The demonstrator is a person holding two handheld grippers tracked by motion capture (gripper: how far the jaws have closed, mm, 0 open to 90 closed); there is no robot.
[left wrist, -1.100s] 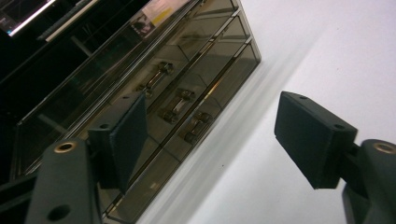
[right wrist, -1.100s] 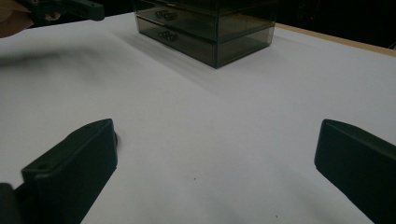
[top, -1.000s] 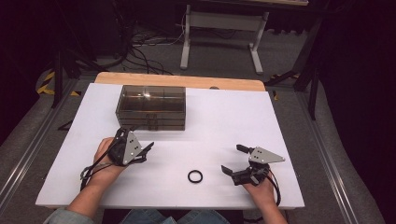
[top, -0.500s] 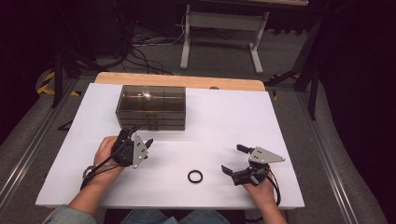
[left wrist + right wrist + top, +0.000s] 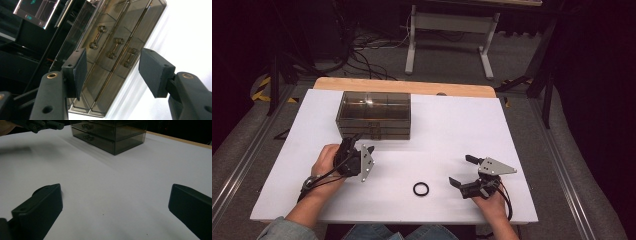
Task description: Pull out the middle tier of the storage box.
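Drawer box [image 5: 373,115] just beyond left gripper [image 5: 362,142], seemingly untouched.

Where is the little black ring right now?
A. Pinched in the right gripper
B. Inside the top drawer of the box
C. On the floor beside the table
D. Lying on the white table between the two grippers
D: the high view shows the black ring lying flat on the white table, apart from the left gripper and the right gripper.

We find the drawer box [image 5: 373,114] at the table's [image 5: 452,125] far left, the ring [image 5: 421,189] near its front edge, well apart.
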